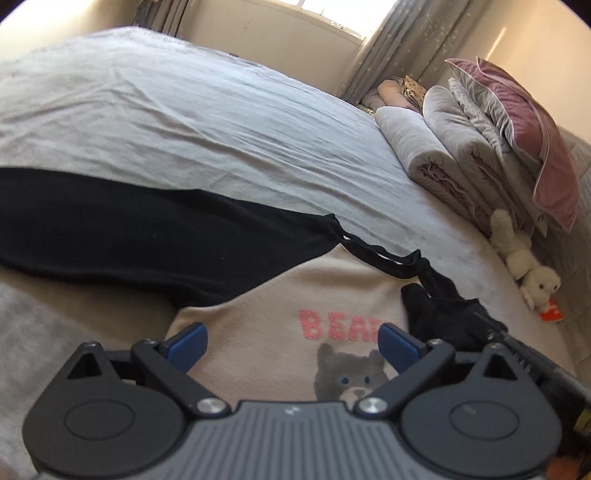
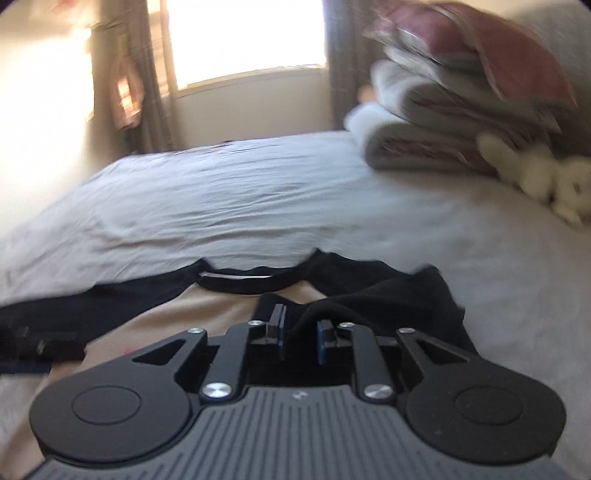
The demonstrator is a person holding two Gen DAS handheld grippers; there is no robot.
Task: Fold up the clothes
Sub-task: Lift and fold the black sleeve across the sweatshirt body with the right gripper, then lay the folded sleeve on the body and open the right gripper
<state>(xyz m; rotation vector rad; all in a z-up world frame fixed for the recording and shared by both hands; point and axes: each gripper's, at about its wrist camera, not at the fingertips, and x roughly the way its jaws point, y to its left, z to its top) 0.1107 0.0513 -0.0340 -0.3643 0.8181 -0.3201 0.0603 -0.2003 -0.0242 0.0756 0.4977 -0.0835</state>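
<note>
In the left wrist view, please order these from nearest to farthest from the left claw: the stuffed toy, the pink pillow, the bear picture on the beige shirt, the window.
1. Bear picture: on the beige shirt, right between the fingers of the left claw.
2. Stuffed toy: white, to the right, at the bed's edge.
3. Pink pillow: upper right, on top of the folded bedding.
4. Window: top, on the far wall beyond the bed.
</note>
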